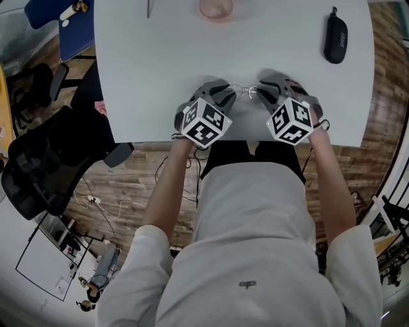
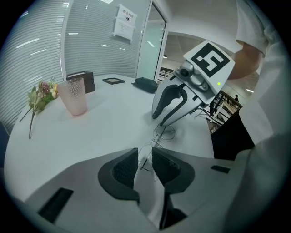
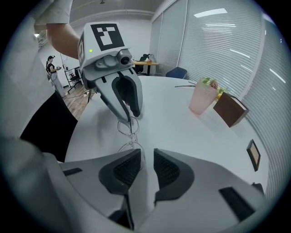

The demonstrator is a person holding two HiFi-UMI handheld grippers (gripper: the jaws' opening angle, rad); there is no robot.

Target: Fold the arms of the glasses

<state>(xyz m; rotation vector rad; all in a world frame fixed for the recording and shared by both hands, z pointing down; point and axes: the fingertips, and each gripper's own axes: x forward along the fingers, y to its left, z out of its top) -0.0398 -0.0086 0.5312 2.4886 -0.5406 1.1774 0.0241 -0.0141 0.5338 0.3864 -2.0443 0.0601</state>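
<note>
From above, both forearms reach forward from the person's body to the near edge of the white counter (image 1: pixel 140 76), wrists angled steeply down. The left hand-held gripper (image 1: pixel 220 91) and the right hand-held gripper (image 1: pixel 265 89) point in towards each other. The wire-framed glasses (image 1: pixel 246 91) lie on the counter between their tips. A closed black glasses case (image 1: pixel 335 38) lies well apart at the far right, and a pink cup (image 1: pixel 216 7) stands at the far edge.

Looking along the left hand-held gripper (image 2: pixel 144 152), its jaws stand apart with a clear gap. One end of the glasses (image 2: pixel 164 132) reaches into that gap, and the pads do not press on it. The right hand-held gripper (image 2: pixel 175 102) tilts down onto the other end. The pink cup (image 2: pixel 75 95) stands upright beyond, and a sprig of flowers (image 2: pixel 41 93) lies beside it, not in it.

Looking along the right hand-held gripper (image 3: pixel 145 154), its jaws are likewise parted, with nothing clamped. The glasses (image 3: pixel 128 132) lie just ahead of its tips. The left hand-held gripper (image 3: pixel 125 95) leans over them from the far side. The pink cup (image 3: pixel 202 98) stands next to a brown box (image 3: pixel 232 109)
</note>
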